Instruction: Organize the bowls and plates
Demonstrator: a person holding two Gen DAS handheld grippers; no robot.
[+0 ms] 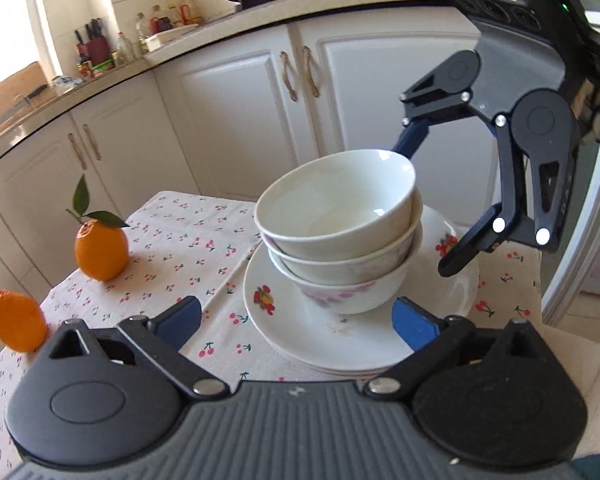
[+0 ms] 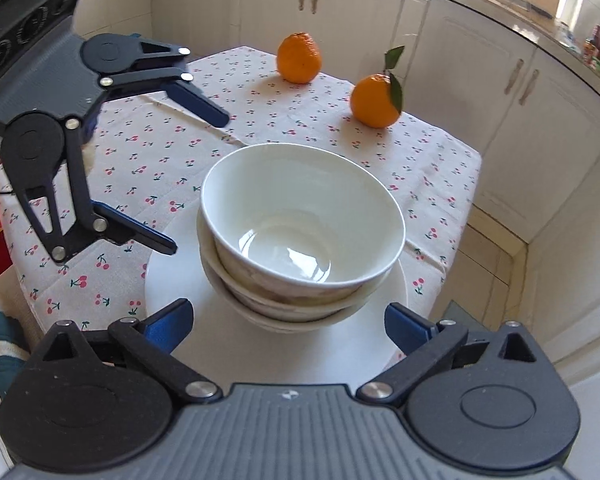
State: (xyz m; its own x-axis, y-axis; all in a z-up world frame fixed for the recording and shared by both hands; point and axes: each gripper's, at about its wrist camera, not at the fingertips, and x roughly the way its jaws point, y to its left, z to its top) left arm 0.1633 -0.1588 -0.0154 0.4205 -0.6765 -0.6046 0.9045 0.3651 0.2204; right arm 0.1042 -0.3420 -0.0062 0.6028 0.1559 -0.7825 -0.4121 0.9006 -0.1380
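Three white bowls [image 1: 340, 236] [image 2: 300, 216] are nested in a stack, the lowest with a pink flower print. They stand on a short pile of white plates [image 1: 340, 344] [image 2: 172, 280] with small fruit decals, on a cherry-print tablecloth [image 1: 188, 248]. My left gripper [image 1: 298, 318] [image 2: 194, 182] is open, its blue fingertips wide apart over the plates' near rim, with nothing gripped. My right gripper [image 2: 288, 322] [image 1: 428, 206] comes from the opposite side, open too. One of its fingers hangs over the plate rim and the other is behind the bowls. Neither gripper touches the bowls.
Two oranges [image 1: 102, 250] [image 1: 18, 320] [image 2: 374, 100] [image 2: 299, 58] sit on the cloth beyond the dishes, one with leaves. White cabinets [image 1: 236, 120] ring the small table. The counter [image 1: 260, 20] carries a black wok, bottles and knives. The table edge drops off close by the plates.
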